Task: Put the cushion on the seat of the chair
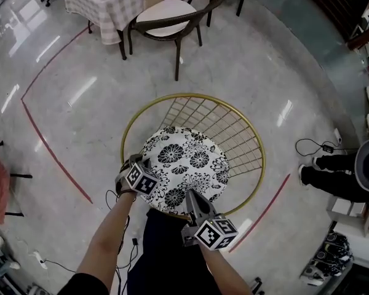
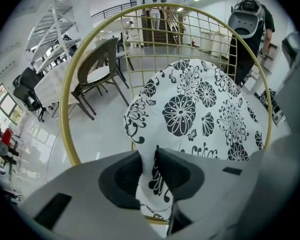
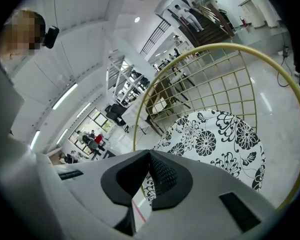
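Note:
The round white cushion (image 1: pixel 184 165) with black flowers lies on the seat of the gold wire chair (image 1: pixel 234 112), its back hoop on the far side. My left gripper (image 1: pixel 139 160) is at the cushion's near-left edge. In the left gripper view a fold of the cushion (image 2: pixel 205 104) stands between the pads (image 2: pixel 172 171) and touches both, so the left gripper (image 2: pixel 149 156) is shut on it. My right gripper (image 1: pixel 192 196) hovers over the near edge. In the right gripper view its tips meet, the right gripper (image 3: pixel 150 154) shut and empty above the cushion (image 3: pixel 215 139).
A dark chair (image 1: pixel 169 14) with a pale seat stands beyond, beside a table with a checked cloth (image 1: pixel 107 2). A person's legs (image 1: pixel 332 171) are at the right. A red line (image 1: pixel 49 146) and cables (image 1: pixel 313 145) mark the glossy floor.

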Action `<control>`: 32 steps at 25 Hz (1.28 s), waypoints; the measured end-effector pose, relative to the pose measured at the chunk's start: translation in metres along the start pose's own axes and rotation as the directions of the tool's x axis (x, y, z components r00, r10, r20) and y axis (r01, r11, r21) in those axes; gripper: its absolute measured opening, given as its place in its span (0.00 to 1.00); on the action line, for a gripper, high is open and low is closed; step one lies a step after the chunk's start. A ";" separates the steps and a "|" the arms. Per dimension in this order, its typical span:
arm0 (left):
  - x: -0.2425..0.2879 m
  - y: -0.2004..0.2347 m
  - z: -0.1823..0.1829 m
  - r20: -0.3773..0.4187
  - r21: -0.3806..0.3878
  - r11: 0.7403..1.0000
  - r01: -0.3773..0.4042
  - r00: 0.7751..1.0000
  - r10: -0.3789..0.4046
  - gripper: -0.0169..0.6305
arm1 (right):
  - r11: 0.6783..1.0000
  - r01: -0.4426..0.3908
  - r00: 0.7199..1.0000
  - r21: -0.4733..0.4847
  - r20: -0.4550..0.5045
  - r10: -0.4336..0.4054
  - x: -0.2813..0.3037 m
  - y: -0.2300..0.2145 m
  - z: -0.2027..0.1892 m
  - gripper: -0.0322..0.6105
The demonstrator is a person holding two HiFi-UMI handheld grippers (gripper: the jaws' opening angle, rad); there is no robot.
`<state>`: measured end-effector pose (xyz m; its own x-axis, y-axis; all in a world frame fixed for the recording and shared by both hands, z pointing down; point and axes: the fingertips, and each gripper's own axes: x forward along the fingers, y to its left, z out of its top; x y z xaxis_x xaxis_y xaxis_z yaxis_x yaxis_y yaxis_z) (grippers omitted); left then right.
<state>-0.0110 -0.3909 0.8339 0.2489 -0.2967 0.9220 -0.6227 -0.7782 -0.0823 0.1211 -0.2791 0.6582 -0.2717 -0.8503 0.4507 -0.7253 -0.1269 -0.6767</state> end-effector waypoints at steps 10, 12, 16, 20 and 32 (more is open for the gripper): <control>0.010 0.012 -0.009 -0.042 -0.033 0.995 -0.090 0.995 0.089 0.41 | 0.999 0.006 1.000 0.047 0.028 -0.008 0.001 -0.010 0.004 0.05; 0.010 0.014 -0.007 -0.036 -0.021 0.995 -0.102 0.994 0.101 0.50 | 0.999 0.011 1.000 0.052 0.027 -0.012 -0.001 -0.012 0.003 0.05; 0.009 0.017 -0.001 -0.016 -0.017 0.993 -0.115 0.993 0.115 0.66 | 0.998 0.020 0.999 0.061 0.037 -0.022 -0.003 -0.017 0.003 0.05; 0.002 0.011 0.003 0.011 -0.006 0.993 -0.116 0.993 0.116 0.66 | 0.997 0.022 0.999 0.073 0.043 -0.025 -0.008 -0.022 0.000 0.05; -0.036 -0.012 0.017 0.186 -0.230 0.971 -0.059 0.977 0.103 0.40 | 0.999 -0.026 0.998 0.041 0.057 0.023 -0.032 -0.022 0.005 0.05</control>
<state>0.0002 -0.3799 0.7956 0.3172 -0.4734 0.8218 -0.7901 -0.6112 -0.0471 0.1492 -0.2513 0.6558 -0.2523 -0.8806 0.4011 -0.6913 -0.1260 -0.7115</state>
